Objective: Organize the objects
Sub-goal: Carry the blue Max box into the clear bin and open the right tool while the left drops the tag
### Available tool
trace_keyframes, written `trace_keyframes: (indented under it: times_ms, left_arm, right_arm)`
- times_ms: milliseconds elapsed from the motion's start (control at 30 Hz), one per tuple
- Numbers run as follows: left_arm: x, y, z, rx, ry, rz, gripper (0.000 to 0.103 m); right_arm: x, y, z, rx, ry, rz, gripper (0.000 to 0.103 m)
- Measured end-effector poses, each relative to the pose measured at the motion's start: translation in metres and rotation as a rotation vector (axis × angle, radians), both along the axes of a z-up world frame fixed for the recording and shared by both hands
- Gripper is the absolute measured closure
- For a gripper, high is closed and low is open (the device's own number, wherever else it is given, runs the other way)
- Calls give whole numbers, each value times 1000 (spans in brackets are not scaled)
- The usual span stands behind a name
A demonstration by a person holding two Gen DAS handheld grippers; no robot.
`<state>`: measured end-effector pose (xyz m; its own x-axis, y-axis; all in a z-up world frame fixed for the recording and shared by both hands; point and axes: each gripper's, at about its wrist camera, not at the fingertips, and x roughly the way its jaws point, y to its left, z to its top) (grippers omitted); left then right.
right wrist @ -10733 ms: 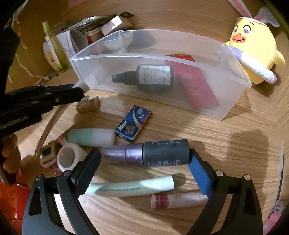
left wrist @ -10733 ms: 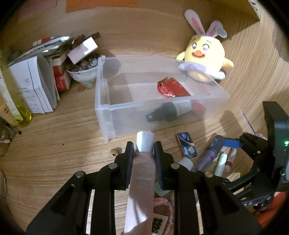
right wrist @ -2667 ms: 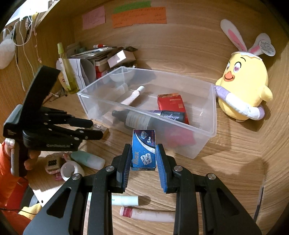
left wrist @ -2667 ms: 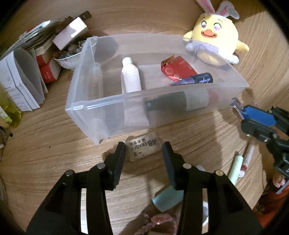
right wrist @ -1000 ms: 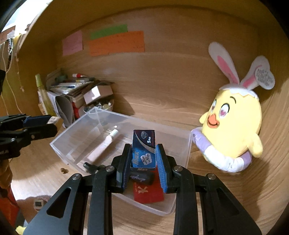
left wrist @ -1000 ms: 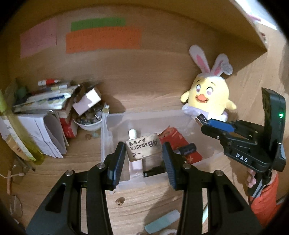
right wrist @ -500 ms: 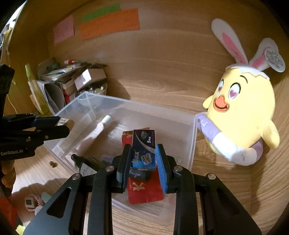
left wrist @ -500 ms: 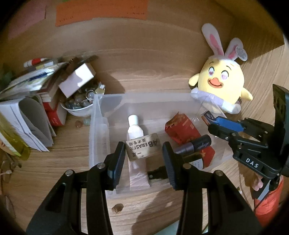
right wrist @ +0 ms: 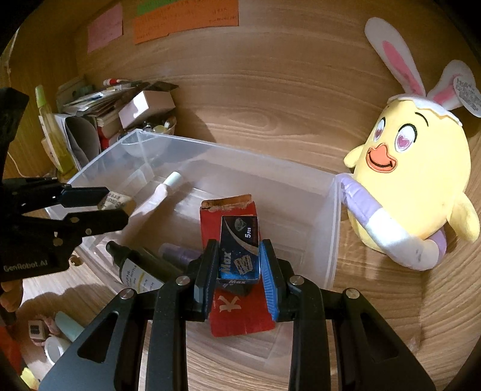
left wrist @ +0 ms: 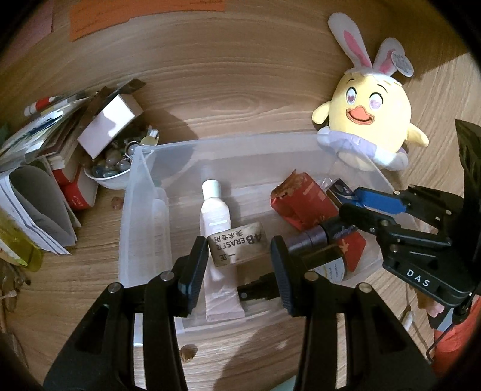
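Eraser: worn tan rectangular eraser [left wrist: 237, 247] clamped between the left gripper [left wrist: 239, 264] pads, above the clear plastic bin [left wrist: 141, 186].
Blade box: small blue cardboard box [right wrist: 239, 249] pinched in the right gripper [right wrist: 239, 272], over the bin's right half.
Bin contents: pale pink tube [left wrist: 217, 237], torn red carton [right wrist: 237, 306], dark spray bottle [right wrist: 135, 270], purple-capped tube [left wrist: 318, 237].
Surface: wood-grain desk [left wrist: 234, 90] with a wooden back wall carrying coloured paper notes [right wrist: 183, 18].
Around: yellow plush chick with rabbit ears [right wrist: 412, 180] touching the bin's right end; stacked papers and boxes [left wrist: 45, 150] at left.
Room: open desk behind the bin.
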<state>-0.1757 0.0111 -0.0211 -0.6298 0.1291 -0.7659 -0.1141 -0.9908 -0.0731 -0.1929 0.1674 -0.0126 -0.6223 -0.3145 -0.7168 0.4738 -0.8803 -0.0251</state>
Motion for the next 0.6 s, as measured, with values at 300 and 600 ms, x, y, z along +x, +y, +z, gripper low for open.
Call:
trace_keyframes:
  times_ms: [300, 600]
  left_arm:
    - [9, -3, 15, 8, 39, -2, 48]
    - [26, -3, 31, 9, 81, -1, 33]
  right_arm:
    - [2, -3, 1, 8, -6, 4, 69]
    - [17, -6, 16, 8, 56, 17, 40]
